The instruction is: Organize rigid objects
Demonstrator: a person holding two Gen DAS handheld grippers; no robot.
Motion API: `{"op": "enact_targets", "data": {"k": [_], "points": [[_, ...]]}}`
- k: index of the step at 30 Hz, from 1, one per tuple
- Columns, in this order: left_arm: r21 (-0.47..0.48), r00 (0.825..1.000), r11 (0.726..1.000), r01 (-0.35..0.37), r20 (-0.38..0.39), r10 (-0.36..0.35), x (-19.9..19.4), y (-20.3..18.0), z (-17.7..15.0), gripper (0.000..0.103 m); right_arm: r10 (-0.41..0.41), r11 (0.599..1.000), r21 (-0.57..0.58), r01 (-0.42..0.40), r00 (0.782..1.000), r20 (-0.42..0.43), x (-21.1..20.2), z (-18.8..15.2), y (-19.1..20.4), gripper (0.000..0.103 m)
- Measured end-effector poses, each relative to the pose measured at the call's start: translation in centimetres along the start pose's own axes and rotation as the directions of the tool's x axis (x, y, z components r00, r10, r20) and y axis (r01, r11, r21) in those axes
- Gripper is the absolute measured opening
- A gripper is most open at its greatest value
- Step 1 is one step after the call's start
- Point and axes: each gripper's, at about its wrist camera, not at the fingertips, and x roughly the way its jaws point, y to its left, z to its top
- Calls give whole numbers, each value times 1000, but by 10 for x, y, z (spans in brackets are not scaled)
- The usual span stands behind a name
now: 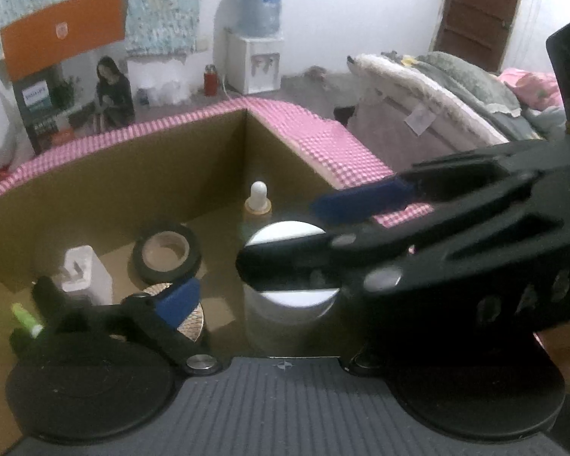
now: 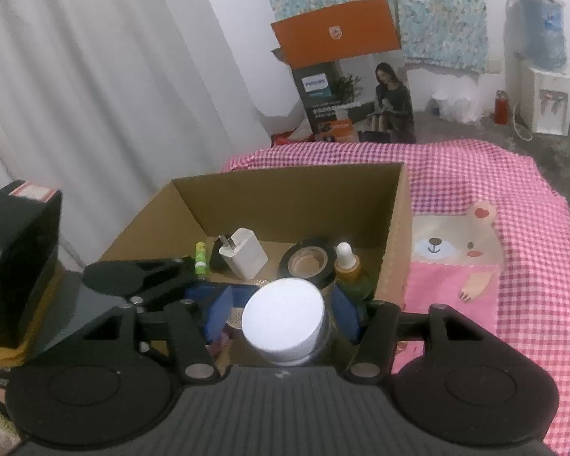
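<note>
A brown cardboard box (image 2: 304,193) stands on a pink checked cloth. Inside are a white charger plug (image 2: 243,252), a black tape roll (image 2: 307,260), a dropper bottle (image 2: 349,266), a green tube (image 2: 200,258) and a white-lidded jar (image 2: 285,323). My right gripper (image 2: 283,309) is open with its blue pads (image 2: 219,315) on either side of the jar, not touching. In the left wrist view the right gripper (image 1: 380,228) crosses over the jar (image 1: 288,262). My left gripper (image 1: 273,288) is open, its left pad (image 1: 178,300) above a woven disc (image 1: 190,323).
The pink checked cloth with a bear picture (image 2: 456,258) covers the table right of the box. A black box (image 2: 15,258) stands at the left. An orange-topped carton (image 2: 345,76), a water dispenser (image 2: 543,57) and a curtain are behind.
</note>
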Motion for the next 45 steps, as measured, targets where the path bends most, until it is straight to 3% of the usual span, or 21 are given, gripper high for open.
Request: {"op": "enact_targets", "data": {"k": [4,6,8,11,15,18,23,24,26,30,39,45], "points": [[18,998,1000,-25,64,23,-25,-6,-6,99,-5,1000,8,4,995,103,-27,-1,7,80],[7,994,1000,-21,108,20,-45,-6,-10,101,-9,1000,21,6,987,161,-43,-3,13,95],[0,989,1000,-8,147,8,-64,-6,-13,103,-16,1000,20,12,973,231,-62,-6,22,103],[-21,985,1000,15,174,-11,-90,-5,-17,103,-67,998,7,68,945,320,-89,-15,41,103],[-115,973,987,-108,192,129,-118,-3,-24,103,-169,985,45,165,901,399,-117,-30,62,103],[-191,951,960,-205,191,241,-132,0,-35,103,-261,965,68,255,885,386,-122,-39,77,103],[-271,888,878,-394,134,439,-139,4,-48,103,-357,930,59,363,856,372,-116,-55,95,103],[-291,877,863,-413,128,463,-139,6,-51,103,-367,925,51,376,855,367,-112,-58,99,103],[-311,875,850,-425,100,474,-138,11,-53,103,-374,922,40,386,858,351,-104,-60,105,103],[-286,899,869,-405,50,435,-131,21,-54,103,-373,922,9,388,879,297,-84,-62,115,103],[-297,878,838,-458,-7,478,-124,27,-72,103,-398,913,-6,409,893,212,-51,-67,120,103],[-340,874,817,-466,-38,484,-122,39,-76,103,-406,910,-13,414,899,165,-37,-70,117,103]]}}
